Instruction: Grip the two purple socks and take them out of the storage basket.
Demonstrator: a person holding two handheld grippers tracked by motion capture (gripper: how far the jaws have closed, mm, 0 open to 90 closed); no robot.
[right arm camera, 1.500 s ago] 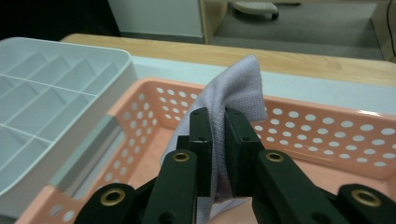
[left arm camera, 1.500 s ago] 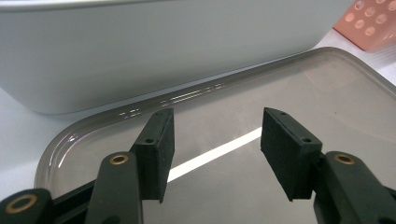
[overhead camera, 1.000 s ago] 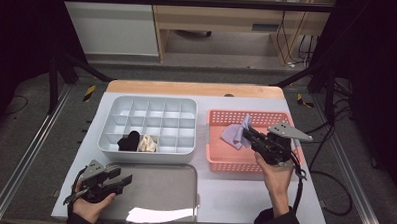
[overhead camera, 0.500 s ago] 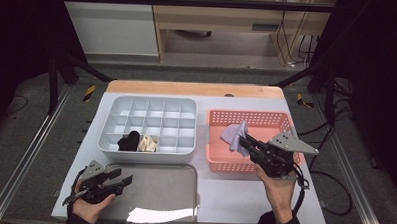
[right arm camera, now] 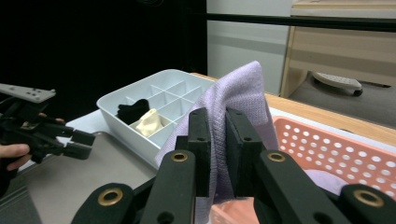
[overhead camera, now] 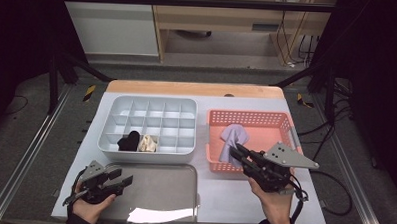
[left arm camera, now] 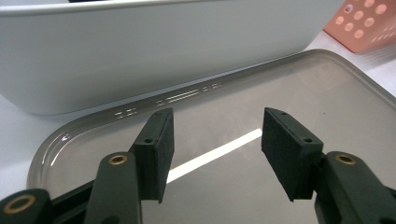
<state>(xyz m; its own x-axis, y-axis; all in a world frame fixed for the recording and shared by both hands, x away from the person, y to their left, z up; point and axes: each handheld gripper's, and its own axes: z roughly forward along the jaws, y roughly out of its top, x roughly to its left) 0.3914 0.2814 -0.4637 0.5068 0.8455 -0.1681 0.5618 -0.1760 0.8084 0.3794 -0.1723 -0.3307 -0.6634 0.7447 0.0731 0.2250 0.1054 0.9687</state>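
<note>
A lilac knitted cloth hangs over the front of the pink perforated basket, lifted by my right gripper, which is shut on it. In the right gripper view the cloth is pinched between the two black pads and drapes down toward the basket. My left gripper rests open at the near left over the grey metal tray. In the left gripper view its pads stand apart above the tray with nothing between them.
A white compartment box sits at centre left; a black rolled item and a cream one lie in its front cells. The box wall rises just beyond the tray. Bare white tabletop lies between tray and right hand.
My right gripper has drawn the lilac cloth toward me and leftward to the basket's front edge, a little higher. The left gripper has stayed where it was.
</note>
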